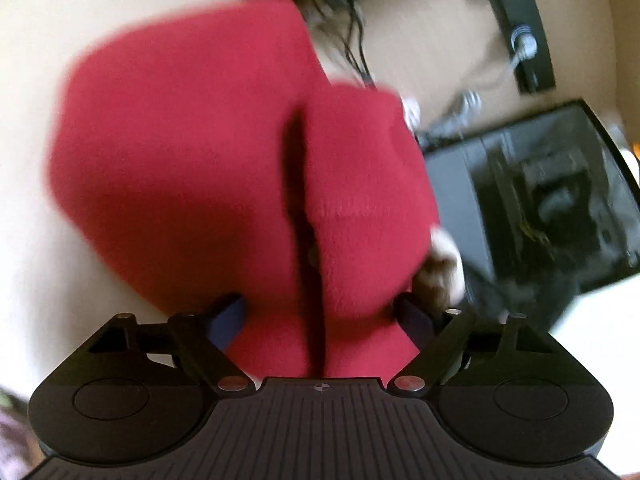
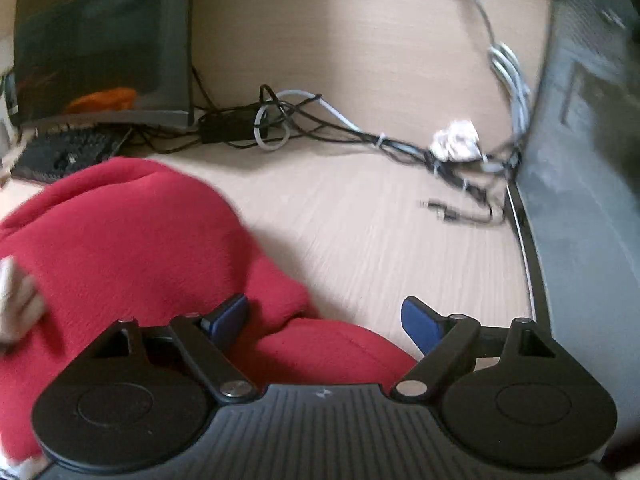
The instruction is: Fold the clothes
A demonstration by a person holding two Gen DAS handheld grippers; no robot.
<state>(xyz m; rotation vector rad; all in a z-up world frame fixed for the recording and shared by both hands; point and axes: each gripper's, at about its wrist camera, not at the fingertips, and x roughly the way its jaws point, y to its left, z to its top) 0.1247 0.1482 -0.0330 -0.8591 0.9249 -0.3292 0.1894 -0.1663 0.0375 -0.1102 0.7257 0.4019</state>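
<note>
A red fleece garment (image 1: 192, 152) lies bunched on the pale wooden table (image 1: 24, 120), with a dark crease running down its middle. My left gripper (image 1: 322, 312) is open, fingers wide apart, and the red cloth fills the space between them; whether they touch it I cannot tell. A person's hand (image 1: 440, 268) rests at the garment's right edge. In the right wrist view the same garment (image 2: 120, 248) covers the lower left. My right gripper (image 2: 324, 312) is open, its left finger (image 2: 228, 314) over the cloth and its right finger (image 2: 422, 326) over bare table. A blurred hand (image 2: 16, 300) shows at the left edge.
Tangled black and white cables (image 2: 320, 120) and a crumpled white wad (image 2: 456, 140) lie at the back of the table. A dark computer case (image 2: 104, 40) with a keyboard (image 2: 64, 152) in front stands at the back left. A dark grey panel (image 2: 580, 160) borders the right.
</note>
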